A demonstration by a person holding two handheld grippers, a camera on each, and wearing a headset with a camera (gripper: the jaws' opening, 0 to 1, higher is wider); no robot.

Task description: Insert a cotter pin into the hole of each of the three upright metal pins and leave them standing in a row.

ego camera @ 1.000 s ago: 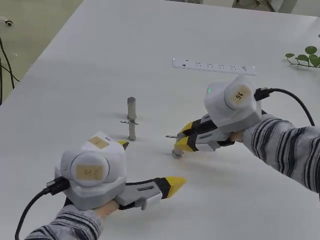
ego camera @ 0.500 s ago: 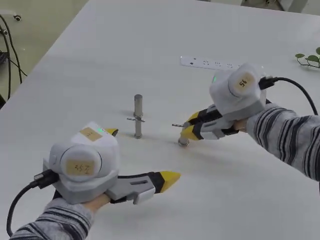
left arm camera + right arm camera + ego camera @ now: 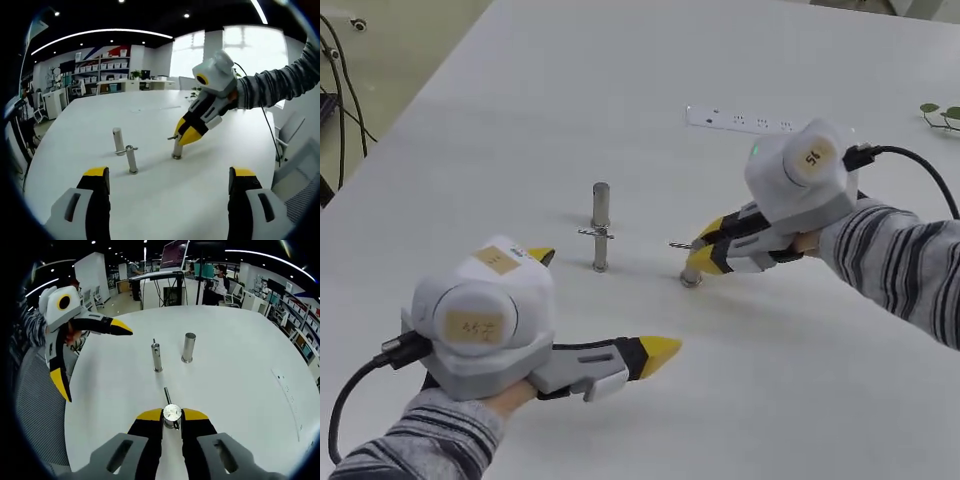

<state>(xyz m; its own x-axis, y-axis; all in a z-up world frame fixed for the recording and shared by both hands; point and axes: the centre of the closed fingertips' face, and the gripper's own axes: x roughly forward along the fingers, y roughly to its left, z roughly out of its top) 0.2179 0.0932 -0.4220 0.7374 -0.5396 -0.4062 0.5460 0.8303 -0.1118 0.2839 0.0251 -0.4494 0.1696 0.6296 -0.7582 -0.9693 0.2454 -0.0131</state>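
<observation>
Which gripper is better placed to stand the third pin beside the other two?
Right. The right gripper is closed on the third pin, whose base touches the table. The left gripper is open and holds nothing.

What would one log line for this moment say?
right gripper: shut on near pin, cotter pin sticking out | left gripper: open, empty | middle pin: cottered | far pin: bare

3rd pin [image 3: 691, 280] top, cotter pin [image 3: 678, 245] end hidden behind rt gripper [image 3: 705, 247].
</observation>
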